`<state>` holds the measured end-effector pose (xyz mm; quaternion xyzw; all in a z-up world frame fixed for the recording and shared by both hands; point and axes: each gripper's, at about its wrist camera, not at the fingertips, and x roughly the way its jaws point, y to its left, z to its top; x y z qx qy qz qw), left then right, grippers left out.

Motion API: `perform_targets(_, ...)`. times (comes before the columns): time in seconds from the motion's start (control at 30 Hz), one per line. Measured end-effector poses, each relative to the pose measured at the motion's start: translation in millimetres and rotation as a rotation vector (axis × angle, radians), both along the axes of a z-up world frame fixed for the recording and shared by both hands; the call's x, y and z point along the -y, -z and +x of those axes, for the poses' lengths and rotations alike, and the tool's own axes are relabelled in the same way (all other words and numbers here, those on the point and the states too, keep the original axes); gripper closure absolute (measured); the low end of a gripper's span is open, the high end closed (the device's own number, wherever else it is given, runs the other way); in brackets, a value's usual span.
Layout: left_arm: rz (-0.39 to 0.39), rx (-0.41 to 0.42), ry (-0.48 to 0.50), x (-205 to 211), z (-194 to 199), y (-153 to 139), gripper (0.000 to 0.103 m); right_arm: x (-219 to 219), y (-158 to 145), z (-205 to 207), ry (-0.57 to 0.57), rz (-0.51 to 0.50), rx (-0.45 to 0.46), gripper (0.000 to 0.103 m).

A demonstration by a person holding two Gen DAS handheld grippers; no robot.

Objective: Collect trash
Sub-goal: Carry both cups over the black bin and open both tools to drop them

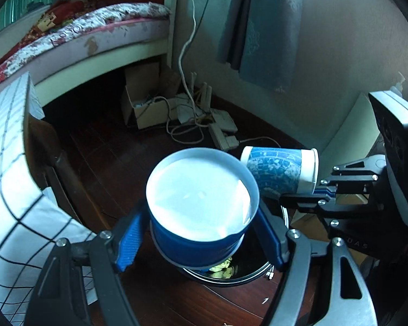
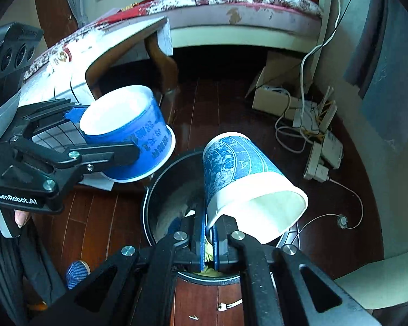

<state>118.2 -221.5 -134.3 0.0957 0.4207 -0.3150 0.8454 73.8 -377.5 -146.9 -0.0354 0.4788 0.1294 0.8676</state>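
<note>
left gripper (image 1: 201,233) grips bowl (image 1: 201,190) | right gripper (image 2: 209,244) pinches cup (image 2: 244,174) | above bin (image 2: 160,190)

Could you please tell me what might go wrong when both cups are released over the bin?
1. The left gripper holds the blue bowl cup near the black bin rim; it may drop outside.
2. The right gripper pinches only the patterned cup rim, so it could slip early.
3. The cups could collide.

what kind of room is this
Most likely a bedroom in a home. A bed with a floral mattress stands along the far wall, a curtain hangs beside it, and a router with tangled cables sits on the dark wooden floor.
</note>
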Motion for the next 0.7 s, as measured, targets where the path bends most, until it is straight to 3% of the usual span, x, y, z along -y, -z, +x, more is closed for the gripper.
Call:
perform_targets(0.2, -0.006, -0.103, 0.047, 11.8, 13.4, 22.2, 0.026, 7.3, 17.8, 6.3, -0.011, -0.014, -0.047, 0.098)
perform_targets(0.23, 0.0, -0.107, 0.037, 12.5, 18.7, 27.1, 0.024, 11.4, 24.4, 10.1, 0.001, -0.021, -0.07, 0.094)
perform_targets(0.27, 0.005, -0.115, 0.023, 12.6, 20.5, 31.3, 0.008, 15.8, 30.3, 13.4, 0.03, -0.037, -0.091, 0.059)
perform_targets(0.3, -0.005, -0.126, 0.009, 10.8, 21.8, 34.7, 0.001, 22.3, 35.8, 16.0, 0.068, -0.055, -0.114, 0.038)
perform_targets(0.33, -0.009, -0.126, -0.006, 8.1, 21.4, 36.8, 0.001, 26.6, 38.1, 16.4, 0.083, -0.059, -0.119, 0.014)
perform_targets(0.5, 0.036, -0.096, -0.078, 2.2, 18.5, 40.6, 0.001, 36.0, 42.6, 16.3, 0.13, -0.107, -0.135, 0.012)
perform_targets(0.6, 0.043, -0.072, -0.124, -2.5, 18.1, 41.9, 0.001, 38.5, 39.6, 17.2, 0.159, -0.127, -0.127, 0.001)
perform_targets(0.7, 0.053, -0.039, -0.152, -6.2, 17.5, 41.6, 0.001, 40.3, 35.6, 16.1, 0.177, -0.131, -0.113, 0.001)
